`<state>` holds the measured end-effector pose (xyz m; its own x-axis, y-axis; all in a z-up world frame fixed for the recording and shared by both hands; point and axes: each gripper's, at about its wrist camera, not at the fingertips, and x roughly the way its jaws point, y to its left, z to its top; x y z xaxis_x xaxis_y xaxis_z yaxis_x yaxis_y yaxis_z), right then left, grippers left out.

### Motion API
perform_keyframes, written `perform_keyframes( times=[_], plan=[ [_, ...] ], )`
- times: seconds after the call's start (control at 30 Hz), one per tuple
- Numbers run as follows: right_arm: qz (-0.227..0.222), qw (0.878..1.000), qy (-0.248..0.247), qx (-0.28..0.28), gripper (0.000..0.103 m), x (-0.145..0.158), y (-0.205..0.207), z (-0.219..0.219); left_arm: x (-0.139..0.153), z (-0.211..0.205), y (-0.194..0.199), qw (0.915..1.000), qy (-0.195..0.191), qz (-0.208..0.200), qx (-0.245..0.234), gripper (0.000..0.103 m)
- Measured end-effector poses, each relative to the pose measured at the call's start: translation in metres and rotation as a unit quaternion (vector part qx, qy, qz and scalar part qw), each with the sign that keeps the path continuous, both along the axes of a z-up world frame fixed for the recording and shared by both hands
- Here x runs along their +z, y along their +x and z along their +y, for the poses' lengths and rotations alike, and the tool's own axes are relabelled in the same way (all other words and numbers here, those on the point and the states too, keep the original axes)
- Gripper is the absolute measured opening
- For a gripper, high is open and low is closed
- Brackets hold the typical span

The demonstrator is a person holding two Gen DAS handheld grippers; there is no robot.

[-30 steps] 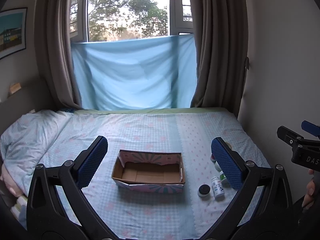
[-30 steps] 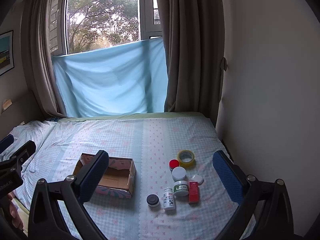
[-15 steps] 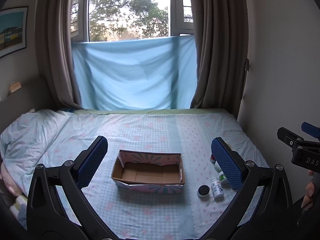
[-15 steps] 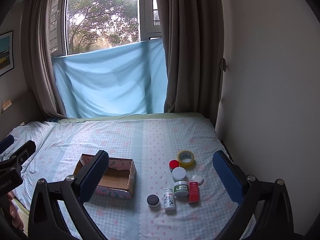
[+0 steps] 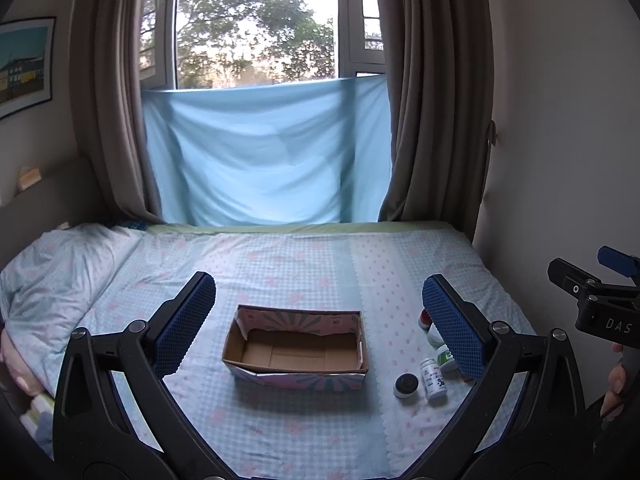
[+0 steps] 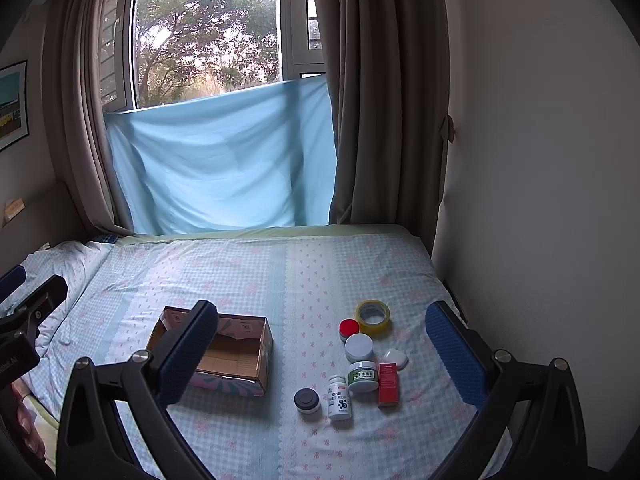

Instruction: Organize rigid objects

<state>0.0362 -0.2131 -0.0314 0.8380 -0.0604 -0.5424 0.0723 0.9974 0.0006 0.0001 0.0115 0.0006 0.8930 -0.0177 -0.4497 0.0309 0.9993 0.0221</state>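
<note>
Left hand-held gripper (image 5: 318, 324): black arms, blue dimpled pads (image 5: 185, 322), silver screws. Right hand-held gripper (image 6: 330, 356): same.

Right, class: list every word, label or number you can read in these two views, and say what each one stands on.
"DAS": right gripper body, cut off at the frame edge.
"水杨酸": green-labelled jar, only roughly legible.
White bottle: print too small to read.
Red box: print too small to read.
Left gripper's body: lettering cut off, unreadable.

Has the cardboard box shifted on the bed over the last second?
No. The cardboard box keeps its place beside the black-lidded jar on the bed.
</note>
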Motion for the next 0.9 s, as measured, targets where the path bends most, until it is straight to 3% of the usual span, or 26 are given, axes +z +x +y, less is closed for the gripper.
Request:
perform_keyframes(
  times=[0.9],
  plan=[
    [0.0, 1.0, 0.0, -0.003, 0.103, 0.0002, -0.001, 0.0009, 0.0032, 0.0027, 0.0015, 0.9999, -0.009, -0.01, 0.007, 0.103]
  ],
)
